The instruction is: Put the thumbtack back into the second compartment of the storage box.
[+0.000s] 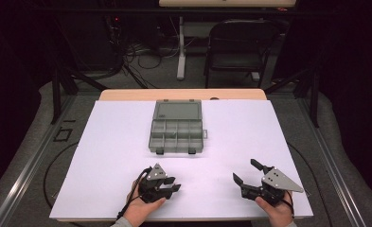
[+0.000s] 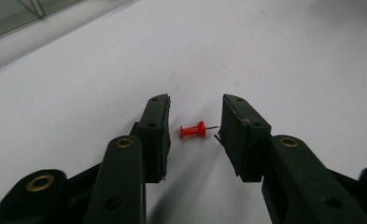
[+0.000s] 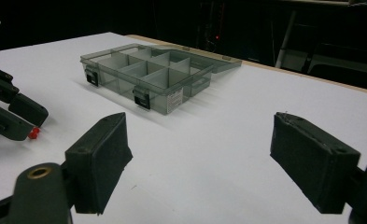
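While hidden from above, a red pushpin (image 2: 193, 131) lies between left gripper (image 2: 194, 128) jaws.

The left gripper (image 1: 173, 187) sits low over the table (image 1: 103, 142), held by the left hand (image 1: 141, 208), its jaws partly apart. The right gripper (image 1: 246, 171), in the right hand (image 1: 276, 210), rests near the table's front edge with jaws spread wide, nothing between them.

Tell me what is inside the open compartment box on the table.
The compartment box shows bare dividers; the cells I can see hold nothing. Near cells behind the front wall are partly hidden. The red pushpin lies outside, between the left gripper's jaws.
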